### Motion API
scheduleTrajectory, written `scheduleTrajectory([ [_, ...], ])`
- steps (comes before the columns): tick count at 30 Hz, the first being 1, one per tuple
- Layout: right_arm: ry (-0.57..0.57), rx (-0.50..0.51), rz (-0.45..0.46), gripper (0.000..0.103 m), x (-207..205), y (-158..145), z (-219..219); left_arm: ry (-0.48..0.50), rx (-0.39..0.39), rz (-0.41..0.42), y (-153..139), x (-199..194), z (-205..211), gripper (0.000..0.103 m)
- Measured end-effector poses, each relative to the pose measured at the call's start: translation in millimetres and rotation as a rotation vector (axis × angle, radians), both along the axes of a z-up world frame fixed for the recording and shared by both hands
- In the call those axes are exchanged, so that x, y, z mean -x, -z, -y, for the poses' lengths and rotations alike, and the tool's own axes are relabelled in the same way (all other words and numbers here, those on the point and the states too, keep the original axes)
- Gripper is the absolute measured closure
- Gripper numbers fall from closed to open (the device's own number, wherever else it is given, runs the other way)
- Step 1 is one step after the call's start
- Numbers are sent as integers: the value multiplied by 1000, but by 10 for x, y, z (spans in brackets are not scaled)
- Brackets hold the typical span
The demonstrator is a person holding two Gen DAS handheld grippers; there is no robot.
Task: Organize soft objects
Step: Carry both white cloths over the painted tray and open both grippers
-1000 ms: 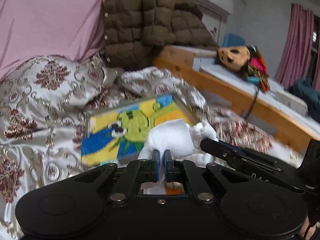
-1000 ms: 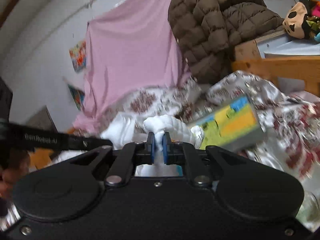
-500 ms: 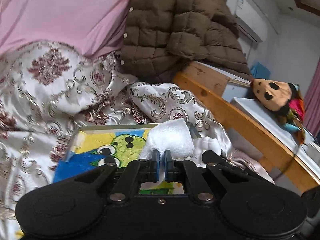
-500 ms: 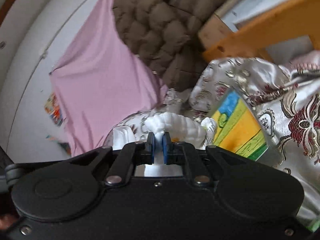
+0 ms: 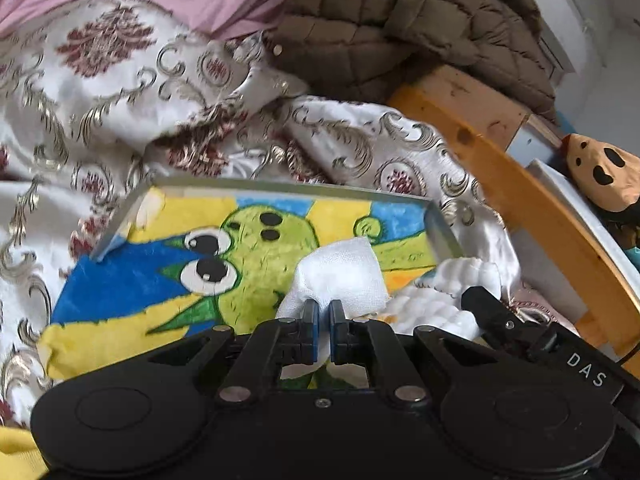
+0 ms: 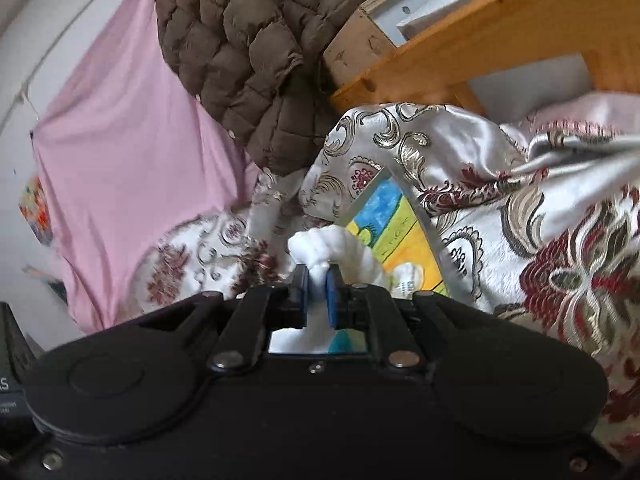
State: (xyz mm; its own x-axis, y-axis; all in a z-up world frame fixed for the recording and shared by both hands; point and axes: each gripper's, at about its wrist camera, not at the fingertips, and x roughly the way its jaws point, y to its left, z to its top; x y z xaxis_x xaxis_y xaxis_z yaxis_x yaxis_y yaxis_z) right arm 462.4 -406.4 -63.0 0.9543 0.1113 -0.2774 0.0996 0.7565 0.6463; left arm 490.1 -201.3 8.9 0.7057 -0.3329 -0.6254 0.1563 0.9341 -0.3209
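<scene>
A: Landmark is the cartoon-print tray (image 5: 168, 280) lying on the brocade bedspread (image 5: 80, 92). Where's the cloth?

B: White cloth (image 5: 340, 272) hangs over the tray's right half, low but I can't tell if it touches the print. Its left end is pinched in the left gripper (image 5: 324, 314); the rest bunches off to the right, near the tray's right wall.

A: Handling?

B: My read: very light, limp, thin gauze-like weave. No stiffness, so it sags and crumples wherever it isn't held. Not fragile, not slippery against rubber pads. Best taken by corners or an edge, one per gripper, so it can be spread or folded. A mid-cloth grab would just ball it up.

A: Left gripper state?

B: Clamped nearly flat, only a thin fold of cloth between the blue pads (image 5: 310, 320). Nothing else touched.

A: Right one?

B: Right gripper (image 6: 318, 280) also clenched, grasping a thicker bunched wad of the same white cloth, just at the tray's near right corner. Jaws show a slightly fatter gap because of the wad.

A: Clutter right of the tray?

B: Brown quilted jacket (image 5: 400, 28) behind it, wooden bed frame (image 5: 520, 184) farther right. Both well apart from the cloth.
</scene>
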Motion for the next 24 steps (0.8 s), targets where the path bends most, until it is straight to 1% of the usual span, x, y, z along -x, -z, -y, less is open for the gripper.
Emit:
scheduleTrajectory([
  [2,-15,33,-28,95,4,-71,-59,-9,-9,-19,25,22,-15,93],
  [3,-16,53,-40,91,-24,-78,-90,-15,-16,-30,36,29,-23,90],
  [4,-17,70,-51,87,-63,-76,-116,-21,-17,-39,40,33,-35,85],
  [5,-20,80,-58,80,-70,-103,-143,-28,-22,-44,40,45,-48,84],
  [6,-26,89,-61,76,-40,-125,-176,-39,-29,-44,34,60,-60,84],
  [7,-28,101,-62,74,-44,-143,-191,-49,-32,-42,23,78,-76,81],
  [8,-31,114,-63,66,-50,-159,-216,-55,-33,-43,8,93,-93,76],
  [9,-29,125,-61,58,-16,-202,-227,-64,-31,-43,-9,109,-109,74],
  [10,-27,137,-56,56,-25,-224,-241,-73,-30,-38,-30,135,-128,71],
  [11,-28,145,-48,55,60,-269,-241,-79,-30,-32,-56,165,-148,67],
  [12,-30,151,-42,53,76,-302,-248,-85,-30,-22,-83,200,-169,65],
  [13,-33,159,-34,50,105,-346,-257,-89,-33,-9,-107,243,-189,59],
  [14,-34,167,-25,43,193,-421,-277,-93,-36,6,-134,284,-206,51],
  [15,-33,178,-13,34,212,-467,-287,-93,-38,30,-165,342,-231,47],
  [16,-32,187,-1,30,252,-516,-290,-96,-43,58,-200,410,-258,40],
  [17,-32,194,11,23,283,-556,-297,-103,-47,86,-232,487,-288,34],
  [18,-34,203,22,17,309,-596,-305,-108,-49,109,-260,561,-321,32],
  [22,-37,225,58,8,474,-786,-368,-123,-47,168,-405,846,-467,29],
  [24,-43,232,78,1,569,-890,-407,-137,-50,205,-494,1018,-543,27],
])
